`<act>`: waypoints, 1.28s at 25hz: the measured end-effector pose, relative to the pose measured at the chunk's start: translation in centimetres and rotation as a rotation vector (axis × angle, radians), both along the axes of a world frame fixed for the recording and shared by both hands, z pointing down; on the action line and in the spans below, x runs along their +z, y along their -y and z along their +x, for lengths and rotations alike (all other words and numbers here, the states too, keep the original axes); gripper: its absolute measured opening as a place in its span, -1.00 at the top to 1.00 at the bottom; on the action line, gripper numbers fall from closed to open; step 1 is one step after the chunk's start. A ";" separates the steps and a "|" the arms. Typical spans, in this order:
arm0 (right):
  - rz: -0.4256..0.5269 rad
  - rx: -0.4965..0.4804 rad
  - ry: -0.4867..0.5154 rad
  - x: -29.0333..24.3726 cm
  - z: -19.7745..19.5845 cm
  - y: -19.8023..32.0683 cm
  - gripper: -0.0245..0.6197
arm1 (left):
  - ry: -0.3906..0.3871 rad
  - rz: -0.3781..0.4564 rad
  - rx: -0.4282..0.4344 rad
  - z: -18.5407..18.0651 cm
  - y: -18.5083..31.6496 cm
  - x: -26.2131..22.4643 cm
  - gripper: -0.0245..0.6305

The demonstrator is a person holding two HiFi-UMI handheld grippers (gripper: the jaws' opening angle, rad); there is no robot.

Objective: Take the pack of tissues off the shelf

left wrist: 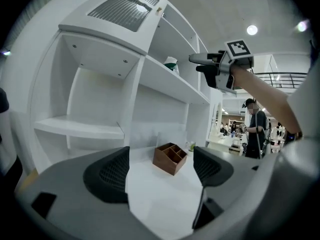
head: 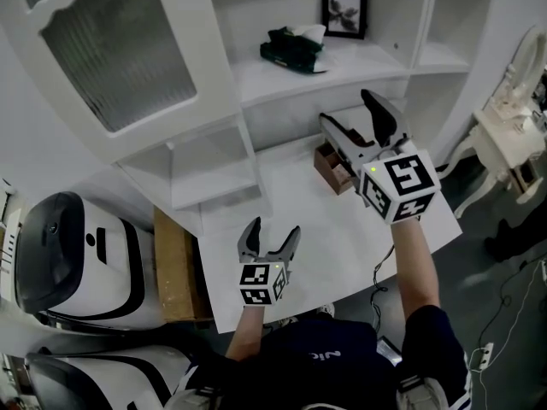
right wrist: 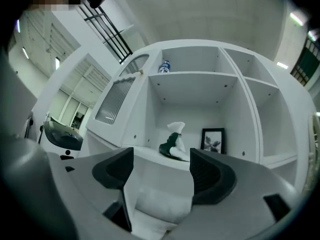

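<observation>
— Where is the pack of tissues (head: 295, 48)?

— I see it on the shelf (head: 359, 68). It is dark green, with a white tissue sticking up. It lies just left of the framed picture (head: 344, 11).

— Is my right gripper (head: 346, 107) holding it?

— No. I have that gripper up in front of the shelf, and its jaws are wide apart with nothing in them. In the right gripper view the pack shows between the jaws, but it is farther back and they do not touch it.

— And the left gripper (head: 273, 229)?

— I hold it lower, over the white table (head: 342, 246). Its jaws are wide too, and empty. A brown wooden box (head: 335, 167) with little compartments sits on the table ahead of it, under the shelf.
</observation>
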State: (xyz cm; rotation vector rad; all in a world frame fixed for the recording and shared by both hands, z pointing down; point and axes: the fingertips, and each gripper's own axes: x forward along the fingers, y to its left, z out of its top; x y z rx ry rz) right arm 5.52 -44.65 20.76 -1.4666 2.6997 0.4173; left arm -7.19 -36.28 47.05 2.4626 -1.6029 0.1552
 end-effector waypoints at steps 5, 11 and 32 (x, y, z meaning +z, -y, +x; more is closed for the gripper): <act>0.000 -0.008 -0.031 -2.8 -0.6 3.1 -0.17 | 0.016 -0.028 0.018 0.2 0.3 0.8 -0.29; -0.067 -0.025 -0.037 -4.3 -1.8 7.8 -0.12 | 0.010 -0.051 0.039 0.3 0.4 1.1 -0.29; -0.270 0.036 -0.187 -4.0 -4.2 15.6 0.09 | -0.011 -0.062 -0.045 -2.1 1.8 1.5 -0.29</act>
